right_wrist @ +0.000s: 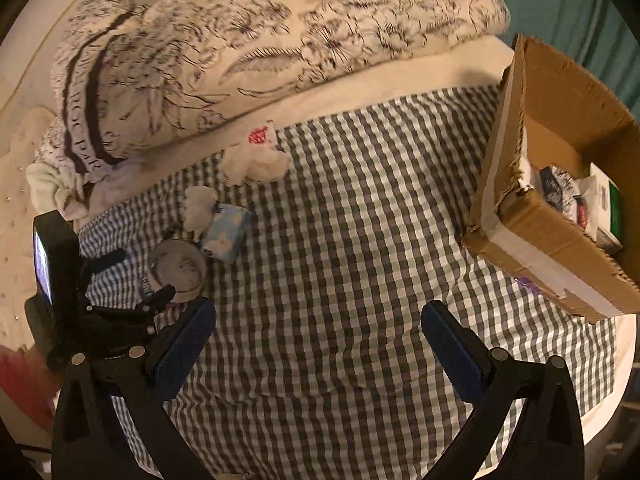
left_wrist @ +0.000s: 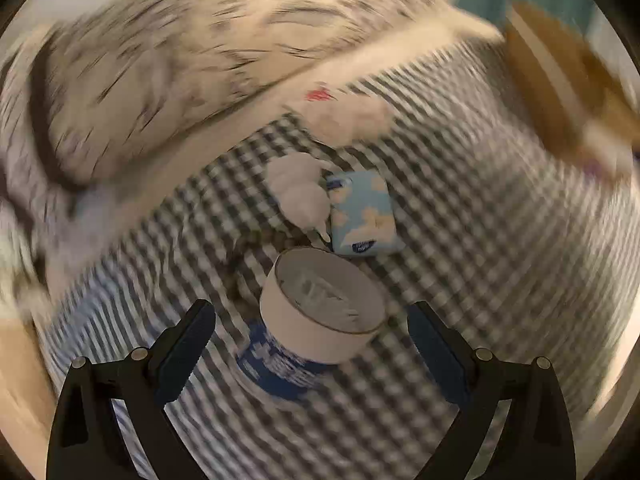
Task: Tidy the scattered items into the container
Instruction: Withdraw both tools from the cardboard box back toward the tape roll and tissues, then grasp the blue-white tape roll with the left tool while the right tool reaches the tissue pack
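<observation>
On the checked cloth (right_wrist: 360,240), your left gripper (left_wrist: 312,340) sits with its fingers spread wide on either side of the round tub (left_wrist: 320,300), not squeezing it yet. Just past the tub you've got a tissue pack (left_wrist: 362,212) touching a small white toy (left_wrist: 300,192). Your right gripper (right_wrist: 318,344) is released too, holding nothing, with the cardboard box (right_wrist: 560,208) off to its right.

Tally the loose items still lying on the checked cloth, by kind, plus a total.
Tub: 1
Tissue pack: 1
White plush toy: 1
White cloth with red mark: 1
Total: 4
The box already holds several items; they overlap too much to count.
</observation>
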Motion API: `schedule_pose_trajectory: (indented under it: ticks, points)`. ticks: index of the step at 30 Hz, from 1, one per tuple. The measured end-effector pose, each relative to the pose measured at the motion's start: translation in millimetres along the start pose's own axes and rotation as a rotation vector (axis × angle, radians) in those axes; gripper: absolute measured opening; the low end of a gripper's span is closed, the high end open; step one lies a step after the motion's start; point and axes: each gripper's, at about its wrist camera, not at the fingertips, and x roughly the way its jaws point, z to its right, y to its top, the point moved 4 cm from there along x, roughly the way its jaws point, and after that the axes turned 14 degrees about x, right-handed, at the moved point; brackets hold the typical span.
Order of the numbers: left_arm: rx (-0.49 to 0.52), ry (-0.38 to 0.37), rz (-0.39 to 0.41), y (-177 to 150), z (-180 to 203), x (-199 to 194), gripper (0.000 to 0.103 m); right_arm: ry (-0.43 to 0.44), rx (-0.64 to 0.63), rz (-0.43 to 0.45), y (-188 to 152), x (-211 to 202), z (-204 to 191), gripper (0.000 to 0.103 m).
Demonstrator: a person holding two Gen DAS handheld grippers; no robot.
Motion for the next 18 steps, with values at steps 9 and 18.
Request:
schedule_pose_trajectory:
  ticks: [9, 18]
  points:
    - [0.233, -0.007, -0.033, 7, 18, 37, 0.099, -0.004, 0.014, -0.059, 5, 33, -2, 0.103]
    - [0.06, -0.123, 0.014, 4, -5, 46, 0.085, 0.01, -0.007, -0.091, 13, 71, -17, 0.103]
